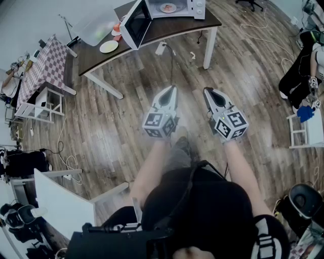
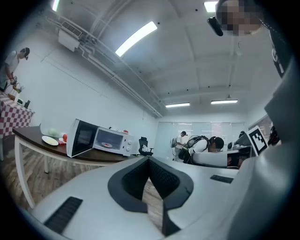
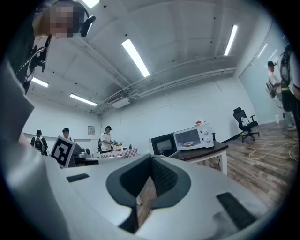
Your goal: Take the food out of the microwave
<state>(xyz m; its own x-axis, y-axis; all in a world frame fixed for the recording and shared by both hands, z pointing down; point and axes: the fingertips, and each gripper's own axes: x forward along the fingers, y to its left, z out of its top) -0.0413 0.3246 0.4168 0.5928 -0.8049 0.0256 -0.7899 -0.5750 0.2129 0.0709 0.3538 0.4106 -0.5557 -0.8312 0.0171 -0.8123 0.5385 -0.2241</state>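
We are holding the left tool (image 1: 173, 89) and right tool (image 1: 206, 91) fully closed, gripping nothing, well apart from the open microwave (image 1: 198, 8).

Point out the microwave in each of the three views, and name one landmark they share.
Head view: microwave at the top centre, door swung open.
Left gripper view: left of centre, at mid height.
Right gripper view: right of centre, at mid height.
Shared landmark: the dark table under it.

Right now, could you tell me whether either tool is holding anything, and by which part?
Nothing is held. The left tool and right tool are both shut and empty, far from the microwave.
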